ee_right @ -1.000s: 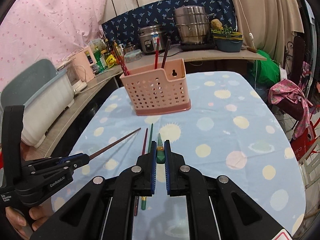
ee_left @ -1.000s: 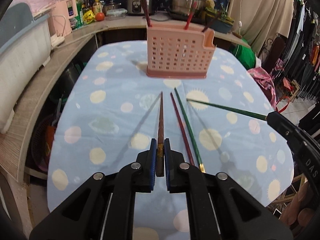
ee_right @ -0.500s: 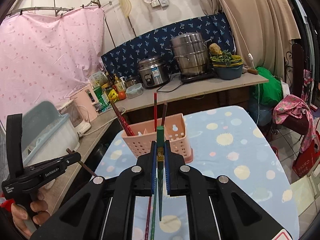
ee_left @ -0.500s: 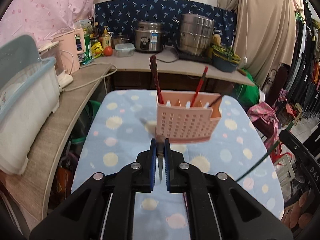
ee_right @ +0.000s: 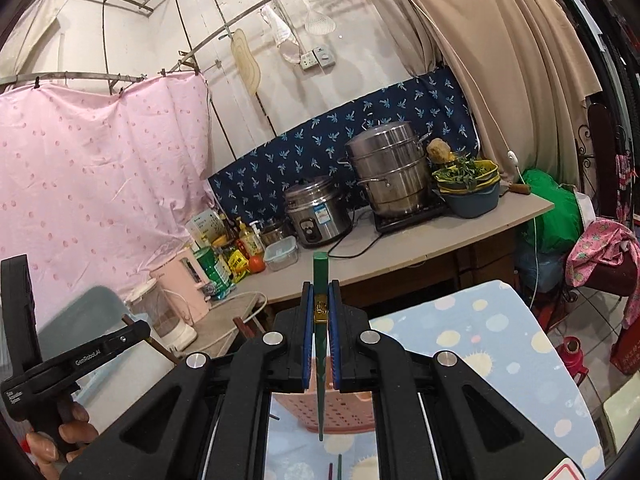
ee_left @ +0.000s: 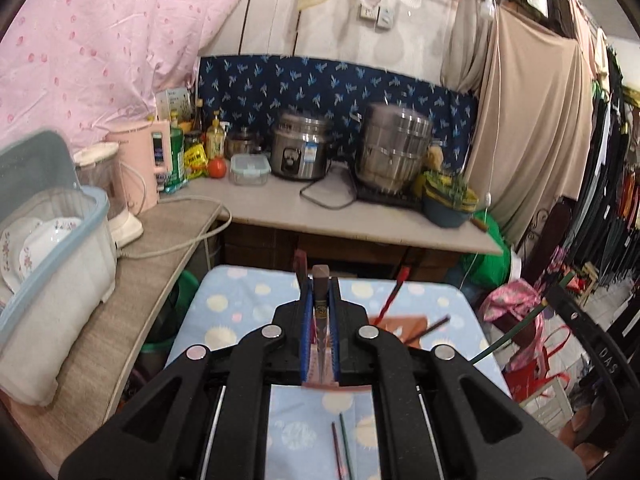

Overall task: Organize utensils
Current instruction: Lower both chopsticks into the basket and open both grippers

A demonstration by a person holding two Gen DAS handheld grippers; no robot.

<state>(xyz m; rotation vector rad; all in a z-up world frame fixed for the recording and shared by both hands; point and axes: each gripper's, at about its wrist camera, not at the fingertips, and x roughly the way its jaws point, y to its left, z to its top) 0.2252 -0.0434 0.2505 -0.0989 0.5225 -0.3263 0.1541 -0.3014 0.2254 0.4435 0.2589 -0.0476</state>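
Left gripper (ee_left: pixel 320 304): pads pressed together on the brown chopstick (ee_left: pixel 320 280), thick end up at 12 o'clock, thin end pointing down between the fingers.
Right gripper (ee_right: pixel 320 308): clamped on the green chopstick (ee_right: pixel 321 276), held the same way, tip hanging at 6 o'clock.
Pink holder (ee_right: pixel 332 408): on the blue spotted tablecloth (ee_right: pixel 472 344), directly beneath both grippers, mostly hidden behind the fingers; a red chopstick (ee_left: pixel 394 294) and a dark one already lean in it.
Change: a second ago both sticks lay nearly level, pointing toward the holder from low over the cloth; half a second ago they were tilting. Now both are raised and turned upright, with the cameras looking across to the counter.
Meaning: judged, the lift-and-turn is done and both sticks are lined up to drop tip-first into the compartments; which compartment cannot be told.
Remaining: a red and green pair (ee_left: pixel 340 444) lies loose on the cloth at 6 o'clock, in front of the holder, not yet collected.
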